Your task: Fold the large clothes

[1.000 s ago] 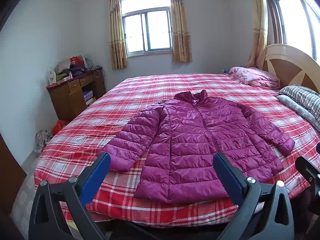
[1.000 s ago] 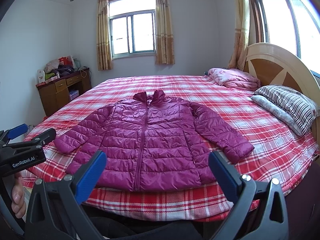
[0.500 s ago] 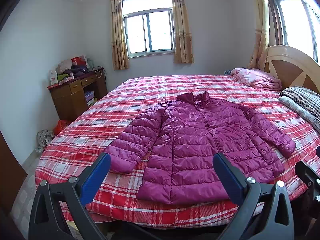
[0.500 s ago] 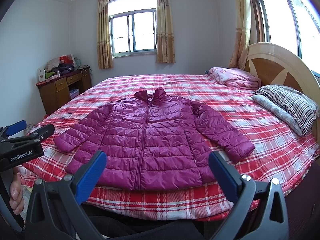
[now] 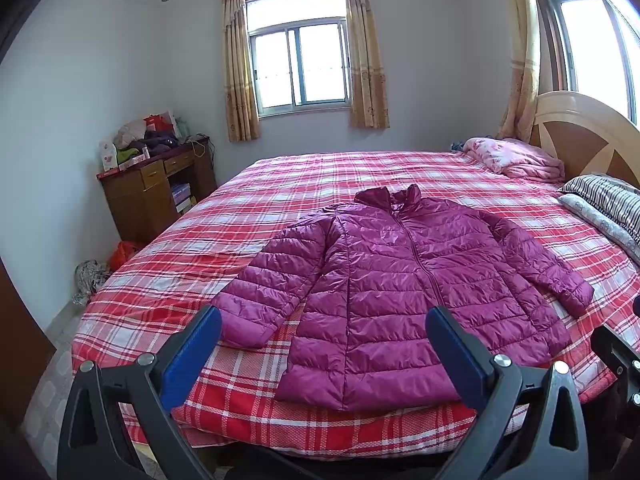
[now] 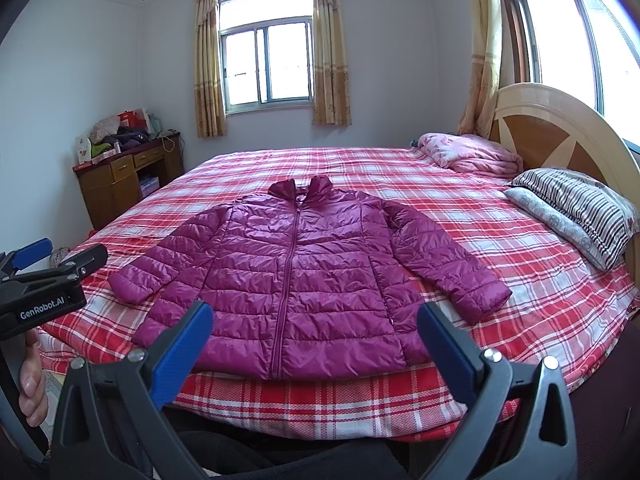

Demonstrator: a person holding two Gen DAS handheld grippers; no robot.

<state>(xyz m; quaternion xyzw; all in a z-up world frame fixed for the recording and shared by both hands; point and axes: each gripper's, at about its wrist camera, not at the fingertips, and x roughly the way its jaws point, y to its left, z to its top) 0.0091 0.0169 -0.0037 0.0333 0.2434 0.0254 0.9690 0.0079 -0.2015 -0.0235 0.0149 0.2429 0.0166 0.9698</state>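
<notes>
Bed [image 6: 520,280]: jacket [image 6: 296,276] flat | left tongs [image 5: 324,344], right tongs [image 6: 316,340]: level, wide open, empty

Your left gripper [image 5: 322,344] hovering wide open short of the bed [image 5: 280,208], magenta puffer jacket [image 5: 400,280] lying flat, zipped, sleeves spreading, what is probably your right gripper [image 5: 616,356] edging in at right.

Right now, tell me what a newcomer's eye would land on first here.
First, the magenta puffer jacket, zipped and spread flat with both sleeves out, near the front edge of the red plaid bed. Then the two open grippers, left and right, hovering short of its hem, touching nothing.
</notes>
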